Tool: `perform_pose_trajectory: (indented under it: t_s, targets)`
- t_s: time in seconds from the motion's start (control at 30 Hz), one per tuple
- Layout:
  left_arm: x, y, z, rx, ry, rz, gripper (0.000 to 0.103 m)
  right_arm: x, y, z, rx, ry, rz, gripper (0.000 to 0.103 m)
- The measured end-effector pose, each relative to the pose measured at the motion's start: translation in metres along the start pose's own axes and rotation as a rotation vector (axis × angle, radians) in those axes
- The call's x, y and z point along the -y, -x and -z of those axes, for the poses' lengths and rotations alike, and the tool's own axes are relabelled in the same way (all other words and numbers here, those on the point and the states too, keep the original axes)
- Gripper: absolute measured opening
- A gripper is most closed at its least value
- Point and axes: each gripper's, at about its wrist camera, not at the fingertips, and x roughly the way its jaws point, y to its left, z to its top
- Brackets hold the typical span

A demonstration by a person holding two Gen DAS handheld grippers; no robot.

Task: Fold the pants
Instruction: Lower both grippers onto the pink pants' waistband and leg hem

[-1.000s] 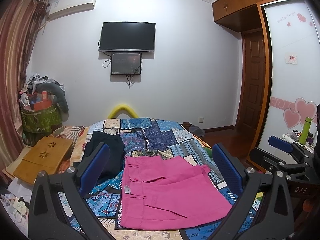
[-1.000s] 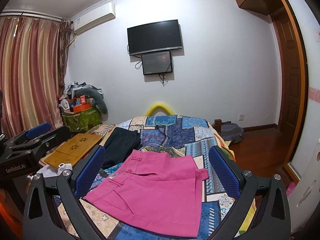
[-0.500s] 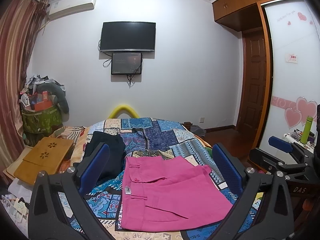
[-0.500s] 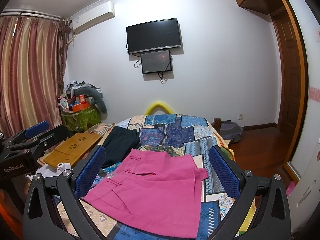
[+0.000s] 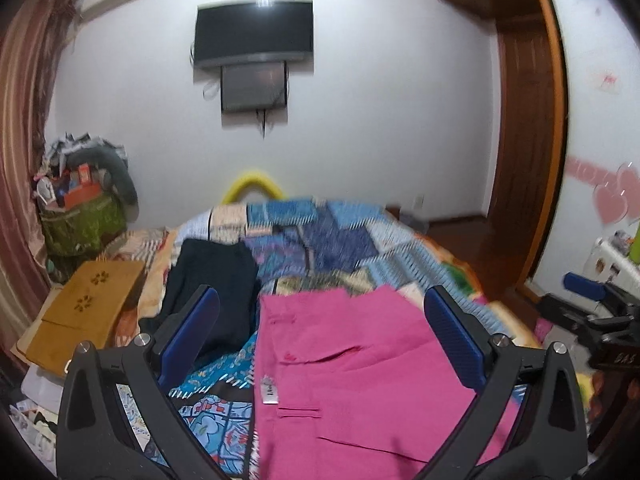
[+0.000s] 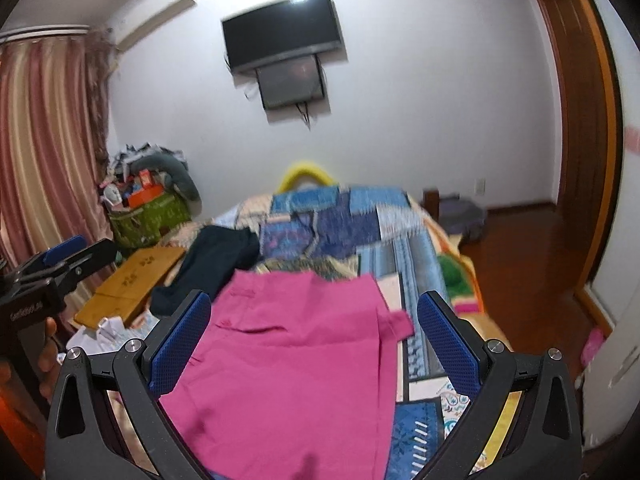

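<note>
Pink pants (image 5: 360, 376) lie folded flat on a patchwork bed cover (image 5: 332, 240), their waistband toward the far wall. In the right wrist view the same pink pants (image 6: 288, 364) fill the near middle. My left gripper (image 5: 322, 336) is open above the near part of the pants, nothing between its blue pads. My right gripper (image 6: 314, 344) is open too, hovering over the pants, its jaws wide apart. The right gripper also shows at the right edge of the left wrist view (image 5: 596, 308). The left gripper shows at the left edge of the right wrist view (image 6: 52, 268).
A dark folded garment (image 5: 212, 280) lies left of the pants on the bed. A wooden lap tray (image 5: 84, 312) sits at the bed's left side. A green basket piled with clutter (image 5: 80, 216) stands by the curtain. Wood floor (image 6: 532, 264) lies to the right.
Both grippers have moved forward and lower toward the pants, which now look larger; the views are motion-blurred. The pants have not moved.
</note>
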Motion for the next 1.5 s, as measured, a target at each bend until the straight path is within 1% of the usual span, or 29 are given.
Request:
perform_pose_trajectory:
  t_s: [0.03, 0.1, 0.2, 0.23, 0.27, 0.37, 0.4, 0.43, 0.47, 0.53, 0.57, 0.63, 0.7, 0.73, 0.77, 0.8, 0.87, 0.93, 1.03, 1.07, 1.1, 1.13, 1.17, 1.2, 1.23, 1.3, 1.33, 1.43, 1.5]
  targets:
    - [-0.004, -0.016, 0.002, -0.039, -0.005, -0.017, 0.103, 0.008, -0.014, 0.004, -0.042, -0.007, 0.011, 0.103]
    - [-0.014, -0.044, 0.006, -0.116, -0.011, -0.044, 0.103, 0.016, -0.028, 0.011, -0.08, -0.009, 0.022, 0.103]
    - [-0.029, -0.085, 0.018, -0.239, -0.01, -0.046, 0.103, 0.033, -0.054, 0.02, -0.166, -0.007, 0.036, 0.103]
    - [-0.036, -0.1, 0.023, -0.293, -0.012, -0.048, 0.103, 0.039, -0.067, 0.025, -0.213, -0.006, 0.032, 0.102]
    - [-0.04, -0.114, 0.028, -0.342, -0.015, -0.049, 0.103, 0.042, -0.071, 0.025, -0.234, -0.009, 0.029, 0.102]
    - [-0.052, -0.145, 0.043, -0.459, -0.014, -0.026, 0.103, 0.057, -0.096, 0.031, -0.321, -0.039, -0.001, 0.102]
    - [-0.055, -0.151, 0.047, -0.486, -0.009, -0.018, 0.1, 0.06, -0.101, 0.032, -0.336, -0.045, -0.008, 0.1]
    - [-0.057, -0.158, 0.051, -0.516, -0.004, -0.01, 0.094, 0.066, -0.11, 0.034, -0.358, -0.048, -0.017, 0.099]
    - [-0.061, -0.167, 0.057, -0.556, 0.0, 0.002, 0.092, 0.067, -0.115, 0.034, -0.37, -0.047, -0.02, 0.096]
    - [-0.064, -0.178, 0.062, -0.602, 0.006, 0.019, 0.082, 0.069, -0.128, 0.036, -0.408, -0.04, -0.026, 0.09]
    - [-0.066, -0.184, 0.066, -0.627, 0.015, 0.028, 0.079, 0.07, -0.131, 0.036, -0.417, -0.039, -0.029, 0.086]
    - [-0.069, -0.192, 0.069, -0.652, 0.018, 0.039, 0.067, 0.07, -0.137, 0.038, -0.444, -0.038, -0.041, 0.08]
    - [-0.068, -0.197, 0.071, -0.666, 0.023, 0.059, 0.058, 0.074, -0.145, 0.037, -0.46, -0.038, -0.046, 0.067]
    - [-0.069, -0.199, 0.071, -0.671, 0.029, 0.074, 0.055, 0.077, -0.149, 0.036, -0.465, -0.036, -0.05, 0.063]
    - [-0.068, -0.201, 0.07, -0.677, 0.033, 0.088, 0.053, 0.077, -0.151, 0.037, -0.475, -0.034, -0.055, 0.055]
    - [-0.067, -0.203, 0.07, -0.685, 0.038, 0.108, 0.05, 0.078, -0.155, 0.036, -0.481, -0.036, -0.063, 0.051]
    - [-0.062, -0.208, 0.07, -0.709, 0.036, 0.13, 0.05, 0.077, -0.159, 0.036, -0.487, -0.038, -0.079, 0.051]
    - [-0.057, -0.214, 0.074, -0.738, 0.018, 0.145, 0.05, 0.075, -0.164, 0.035, -0.492, -0.019, -0.07, 0.051]
    - [-0.05, -0.224, 0.089, -0.795, -0.015, 0.155, 0.05, 0.075, -0.175, 0.037, -0.517, 0.012, -0.062, 0.05]
    - [-0.05, -0.227, 0.094, -0.814, -0.018, 0.16, 0.05, 0.076, -0.178, 0.038, -0.522, 0.012, -0.059, 0.045]
    - [-0.049, -0.228, 0.098, -0.82, -0.021, 0.161, 0.049, 0.077, -0.181, 0.039, -0.528, 0.01, -0.057, 0.034]
    - [-0.049, -0.226, 0.099, -0.809, -0.027, 0.163, 0.048, 0.078, -0.183, 0.042, -0.542, 0.004, -0.063, 0.029]
    - [-0.048, -0.224, 0.098, -0.801, -0.039, 0.167, 0.045, 0.079, -0.184, 0.044, -0.55, -0.002, -0.071, 0.02]
    - [-0.046, -0.222, 0.098, -0.796, -0.05, 0.167, 0.036, 0.081, -0.184, 0.044, -0.547, -0.003, -0.066, 0.014]
    - [-0.044, -0.221, 0.098, -0.79, -0.066, 0.155, 0.032, 0.082, -0.184, 0.045, -0.541, -0.001, -0.063, 0.012]
    - [-0.042, -0.217, 0.1, -0.765, -0.128, 0.1, 0.031, 0.081, -0.181, 0.046, -0.528, 0.009, -0.062, 0.008]
    - [-0.043, -0.214, 0.102, -0.756, -0.135, 0.087, 0.031, 0.079, -0.18, 0.046, -0.524, 0.021, -0.058, 0.008]
    - [-0.055, -0.212, 0.104, -0.748, -0.093, 0.033, 0.03, 0.075, -0.182, 0.048, -0.526, 0.047, -0.034, 0.007]
    - [-0.062, -0.214, 0.105, -0.753, -0.049, 0.042, 0.03, 0.075, -0.184, 0.05, -0.53, 0.057, -0.02, 0.007]
